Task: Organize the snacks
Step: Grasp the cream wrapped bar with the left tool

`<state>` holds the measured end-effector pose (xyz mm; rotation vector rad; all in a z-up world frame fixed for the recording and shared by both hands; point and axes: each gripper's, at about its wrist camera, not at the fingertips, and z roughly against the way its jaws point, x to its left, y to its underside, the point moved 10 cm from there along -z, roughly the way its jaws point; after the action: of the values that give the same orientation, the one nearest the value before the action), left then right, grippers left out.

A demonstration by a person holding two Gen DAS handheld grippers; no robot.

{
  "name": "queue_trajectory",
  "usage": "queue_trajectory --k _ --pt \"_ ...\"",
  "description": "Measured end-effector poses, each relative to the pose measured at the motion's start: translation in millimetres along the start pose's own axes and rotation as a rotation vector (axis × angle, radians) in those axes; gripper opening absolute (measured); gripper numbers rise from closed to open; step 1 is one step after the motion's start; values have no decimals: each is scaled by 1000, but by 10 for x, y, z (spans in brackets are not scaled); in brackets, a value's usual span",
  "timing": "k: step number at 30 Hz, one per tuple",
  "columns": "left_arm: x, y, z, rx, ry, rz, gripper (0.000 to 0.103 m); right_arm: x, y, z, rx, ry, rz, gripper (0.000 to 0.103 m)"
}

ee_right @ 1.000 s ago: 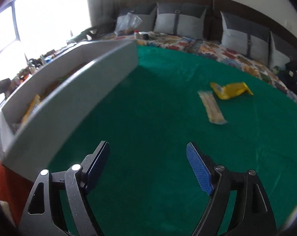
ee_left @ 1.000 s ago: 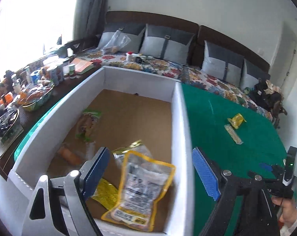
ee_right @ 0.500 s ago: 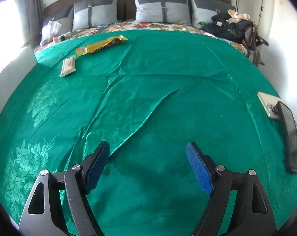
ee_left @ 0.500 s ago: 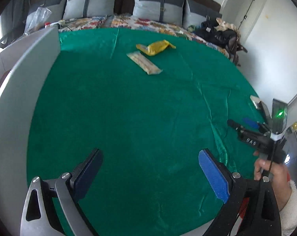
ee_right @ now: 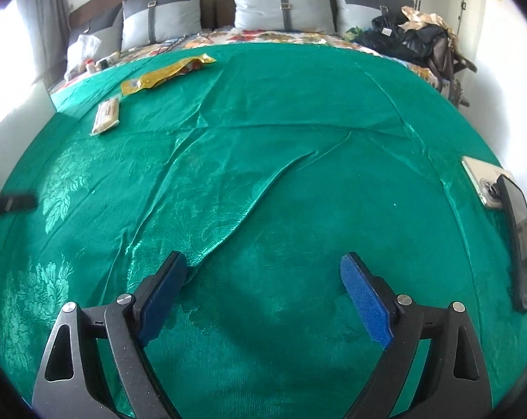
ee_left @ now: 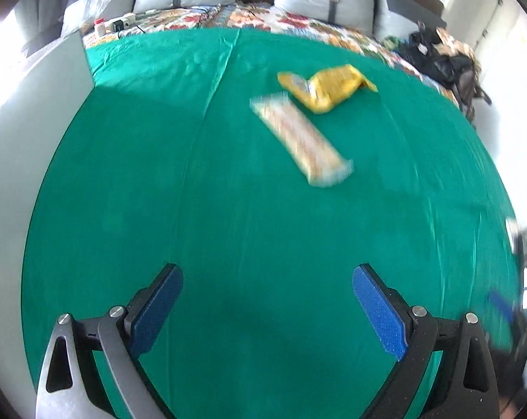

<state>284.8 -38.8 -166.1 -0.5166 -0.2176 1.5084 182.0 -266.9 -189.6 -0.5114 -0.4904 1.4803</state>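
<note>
Left tool (ee_left: 267,300): 2 blue pads spread wide apart, nothing between them, over bare green cloth (ee_left: 211,209). Right tool (ee_right: 263,286): same, pads wide apart and empty, above a creased patch of the cloth.

Counts, L to R in the left wrist view: 1 white box wall (ee_left: 26,111) along the left edge, 2 snacks on the cloth, 1 dark bag pile (ee_left: 445,66) far right. Cushions along the headboard, at least 4 seen from the right wrist.

Snacks: a long flat bar wrapper (ee_left: 300,134), pale w/ an orange-tan print, lying diagonal ahead of the left tool and a bit right of centre. Just behind it, a crumpled yellow packet (ee_left: 328,87), touching or nearly touching the bar's far end; can't tell which. From the right wrist both sit far off at upper left: bar wrapper (ee_right: 105,115) nearer, yellow packet (ee_right: 165,73) beyond it and stretched out long, w/ a small gap between them there.

Right wrist view, far right: 2 flat devices at the cloth's edge, a pale phone (ee_right: 483,185) and a dark phone (ee_right: 521,244) overlapping it.

Hard to read: left wrist view is motion-blurred, so wrapper print is illegible and the right rim is a smear. Box interior hidden; only its outer wall shows. A dark blurred object (ee_right: 8,204) is cut off at the right wrist view's left edge.
</note>
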Motion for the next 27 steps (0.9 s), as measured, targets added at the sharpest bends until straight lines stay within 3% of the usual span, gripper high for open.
queue_trajectory --k 5,10,11,12,13,15,16,22,27 --pt "-84 -703 -296 -38 -35 46 97 9 -3 5 4 -4 4 95" --pt "-163 -878 -673 18 -140 -33 96 16 -11 4 6 -8 8 96" --pt "-146 -884 -723 20 -170 -41 91 16 -15 5 6 -9 8 96" --pt "-119 -879 -750 17 -191 -45 86 16 -15 7 6 -9 8 96" --pt "-110 -873 -728 -8 -164 -38 77 16 -18 8 6 -9 8 96" --pt "-86 -865 -670 -58 -163 -49 49 18 -20 7 6 -9 8 96" --pt "-78 -852 -632 -69 -155 -67 26 19 -20 8 6 -9 8 96" --pt "110 -524 -350 -27 -94 -72 21 22 -25 8 7 -8 7 96" --pt "448 -23 -48 -8 -72 -37 21 22 -26 9 7 -8 7 96"
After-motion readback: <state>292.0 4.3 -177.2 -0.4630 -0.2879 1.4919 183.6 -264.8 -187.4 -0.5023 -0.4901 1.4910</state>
